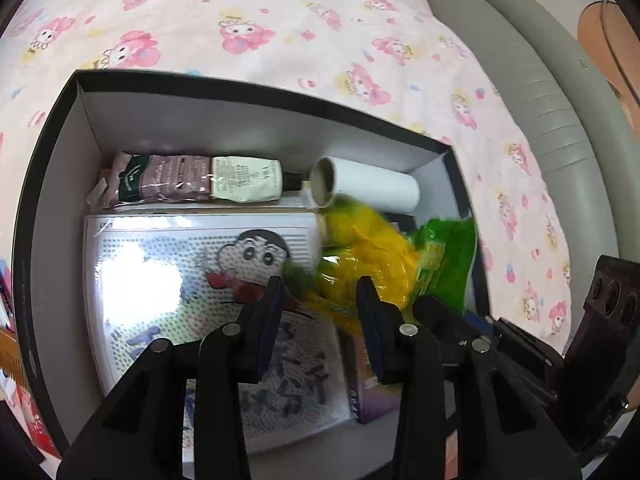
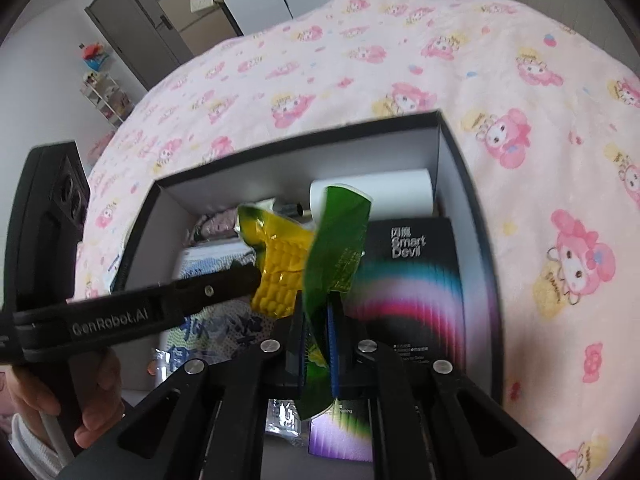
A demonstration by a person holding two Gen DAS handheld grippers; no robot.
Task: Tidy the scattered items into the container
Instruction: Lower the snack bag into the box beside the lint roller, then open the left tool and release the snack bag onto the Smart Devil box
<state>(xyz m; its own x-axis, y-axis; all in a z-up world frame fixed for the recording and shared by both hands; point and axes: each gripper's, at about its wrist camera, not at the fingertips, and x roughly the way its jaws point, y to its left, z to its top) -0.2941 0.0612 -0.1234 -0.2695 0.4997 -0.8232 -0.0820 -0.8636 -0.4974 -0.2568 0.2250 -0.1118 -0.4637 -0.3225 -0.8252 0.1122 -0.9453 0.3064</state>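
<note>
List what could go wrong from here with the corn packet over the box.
1. The right hand-held gripper pinches only the green edge of the corn packet; the heavier yellow part hangs free and could slip out.
2. The left hand-held gripper reaches in close beside the packet, so the two tools might knock together.
3. The box already holds a white roll, a tube and a black carton; the packet may land on top, bulging above the rim.

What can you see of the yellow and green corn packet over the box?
The yellow and green corn packet is glossy clear plastic, showing yellow kernels with green ends. It hangs tilted above the black box. The right gripper is shut on its green edge; the left gripper straddles the yellow part, contact unclear. Blurred in the left view.
</note>
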